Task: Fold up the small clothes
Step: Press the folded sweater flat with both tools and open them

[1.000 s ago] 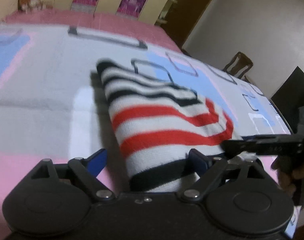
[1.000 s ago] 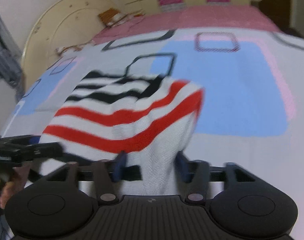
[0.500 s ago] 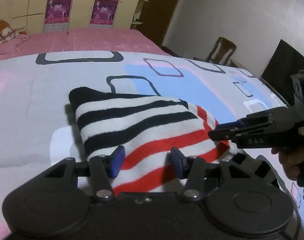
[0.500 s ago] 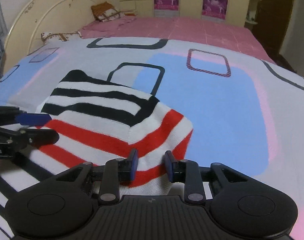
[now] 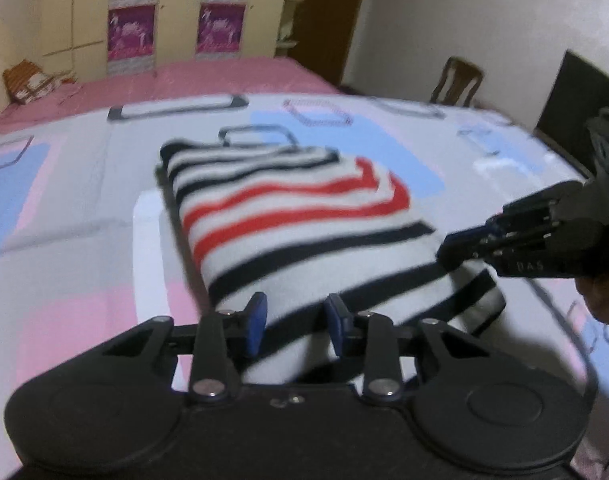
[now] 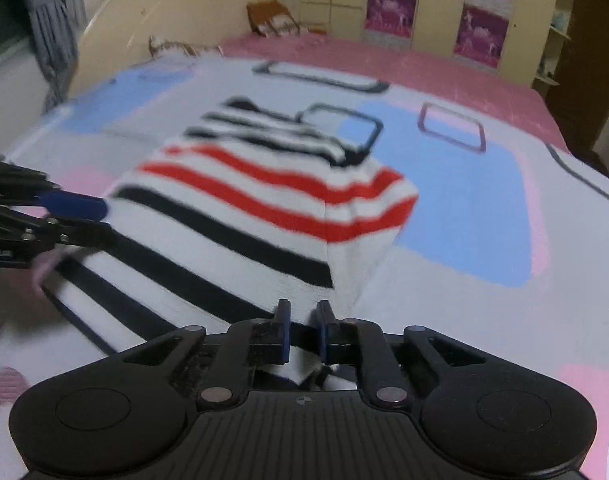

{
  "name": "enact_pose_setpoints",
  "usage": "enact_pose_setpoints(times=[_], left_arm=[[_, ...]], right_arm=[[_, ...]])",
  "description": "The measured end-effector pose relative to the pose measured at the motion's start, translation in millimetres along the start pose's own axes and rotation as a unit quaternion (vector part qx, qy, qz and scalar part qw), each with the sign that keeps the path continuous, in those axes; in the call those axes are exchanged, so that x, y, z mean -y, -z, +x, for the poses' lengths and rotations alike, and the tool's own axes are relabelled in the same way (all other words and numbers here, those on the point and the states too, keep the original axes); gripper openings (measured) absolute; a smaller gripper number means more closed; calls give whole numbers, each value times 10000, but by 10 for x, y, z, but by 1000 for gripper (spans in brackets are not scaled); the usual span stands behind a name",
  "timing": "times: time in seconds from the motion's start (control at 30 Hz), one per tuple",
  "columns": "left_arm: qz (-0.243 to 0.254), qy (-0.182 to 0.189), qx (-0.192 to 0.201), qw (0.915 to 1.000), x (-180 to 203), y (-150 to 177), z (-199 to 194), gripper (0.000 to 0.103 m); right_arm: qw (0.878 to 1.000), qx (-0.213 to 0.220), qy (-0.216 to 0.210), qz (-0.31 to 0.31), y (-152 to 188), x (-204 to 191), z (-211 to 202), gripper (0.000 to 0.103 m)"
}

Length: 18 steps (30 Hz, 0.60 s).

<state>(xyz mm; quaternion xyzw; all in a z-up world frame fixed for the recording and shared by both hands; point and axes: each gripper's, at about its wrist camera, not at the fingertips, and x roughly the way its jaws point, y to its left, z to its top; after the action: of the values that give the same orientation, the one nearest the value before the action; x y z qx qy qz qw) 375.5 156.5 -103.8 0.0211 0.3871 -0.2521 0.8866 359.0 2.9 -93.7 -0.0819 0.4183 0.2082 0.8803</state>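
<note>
A small knitted sweater (image 5: 304,216), white with black and red stripes, lies folded on a bed covered by a pale sheet (image 5: 84,208) printed with blue and pink blocks and dark outlined rectangles. A person holds a pair of black tongs in each hand, both at the sweater's near edge. The left tongs (image 5: 296,326) are closing, their blue pads still a little apart with the sweater's edge between them. The right tongs (image 6: 302,330) are also closing, nearly pressed together, with a strip of the white knit pinched between their pads. A hand (image 5: 602,296) shows behind the right tongs. Beyond the bed stand cream cupboard doors (image 6: 436,4) with purple panels and a wooden chair (image 5: 458,84).
</note>
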Motion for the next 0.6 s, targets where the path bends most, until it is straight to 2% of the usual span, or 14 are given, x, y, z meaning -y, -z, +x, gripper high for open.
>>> enact_pose_setpoints(times=[0.07,0.17,0.23,0.3,0.4,0.47,0.53,0.6], left_arm=[[218,-233,33,9995,73,46,15,32],[77,-360,3,9993,88,61,-61,32],[34,-421,80,9991,112,104,-245,30],[-34,-444,80,9990,139,187,-388,30],[-142,-502,-12,9986,220,329,-463,30],[-175,-608,-131,9979,247,395,-386,30],[-285,-674,-188,9971,242,435,-296,32],[-337,-774,-148,9963,275,431,-326,31]], right_arm=[[9998,45,119,-144,-2,-27,46,12],[9997,64,175,-155,-19,-67,-5,12],[9993,337,55,-159,19,-95,-212,13],[9989,419,-113,-156,97,-124,-384,13],[9990,327,-271,-164,252,-171,-467,13],[9997,67,-78,-208,330,-188,-331,13],[9998,-163,-106,-28,408,-134,-173,12],[9998,-108,-148,98,406,-117,-223,13]])
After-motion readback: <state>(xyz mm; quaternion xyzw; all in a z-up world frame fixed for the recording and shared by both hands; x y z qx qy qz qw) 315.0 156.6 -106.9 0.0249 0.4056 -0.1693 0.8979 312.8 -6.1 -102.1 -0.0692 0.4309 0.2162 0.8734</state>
